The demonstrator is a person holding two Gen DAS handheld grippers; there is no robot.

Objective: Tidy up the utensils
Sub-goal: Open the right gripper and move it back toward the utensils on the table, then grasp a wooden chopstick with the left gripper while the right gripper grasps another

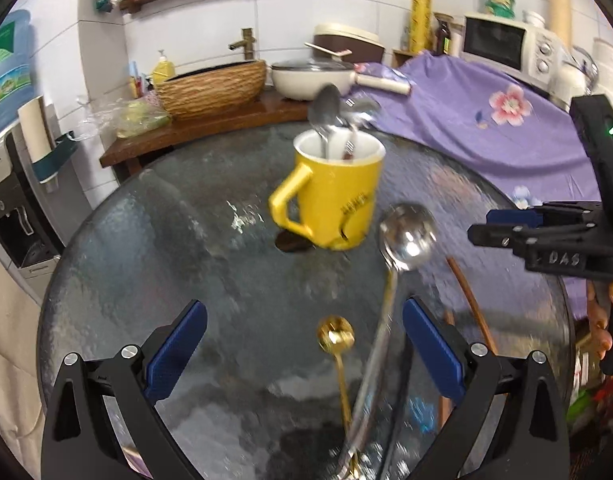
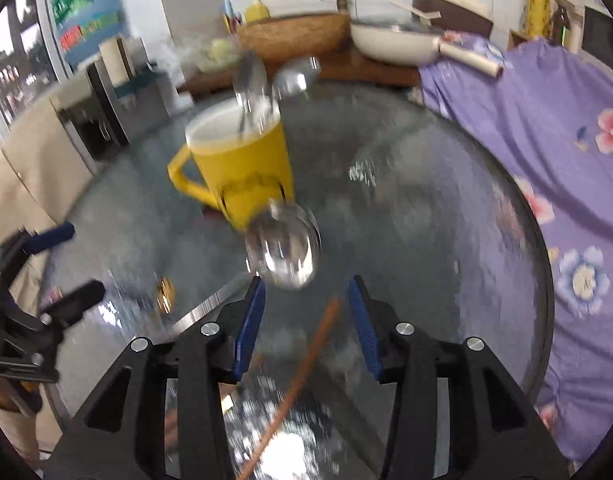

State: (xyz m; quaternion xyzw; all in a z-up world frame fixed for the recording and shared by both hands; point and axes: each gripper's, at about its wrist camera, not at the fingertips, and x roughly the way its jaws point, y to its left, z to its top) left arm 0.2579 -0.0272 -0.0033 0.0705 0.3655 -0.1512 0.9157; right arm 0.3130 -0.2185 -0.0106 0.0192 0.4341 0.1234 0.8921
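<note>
Yellow is the anchor of this scene: the mug (image 1: 330, 192) stands upright on the glass table (image 1: 146, 260) as the collecting pot, and two steel spoons (image 1: 325, 110) already lean bowl-up out of its mouth, handles down inside, which seems the tidy way to store them. Three utensils are not yet in it. A big steel spoon (image 1: 406, 236) lies just in front of the mug, its bowl almost touching the mug's base and its handle running away from the mug toward the left gripper (image 1: 304, 348); a small gold spoon (image 1: 336, 336) lies beside that handle, farther from the mug; and a brown chopstick (image 2: 306, 364) lies on the far side of the handle from the gold one, again well short of the mug. The left gripper hangs with jaws spread wide and nothing pressed, the two spoon handles lying in the gap between its fingers, so it looks set to take one of them. The right gripper (image 2: 306, 320) stands partly open and empty, tilted down over the chopstick with the big spoon's bowl just ahead of its tips, likely lined up for the stick. Both views are smeared, so exact contact is hard to judge. Roughly two of five pieces appear stowed.
</note>
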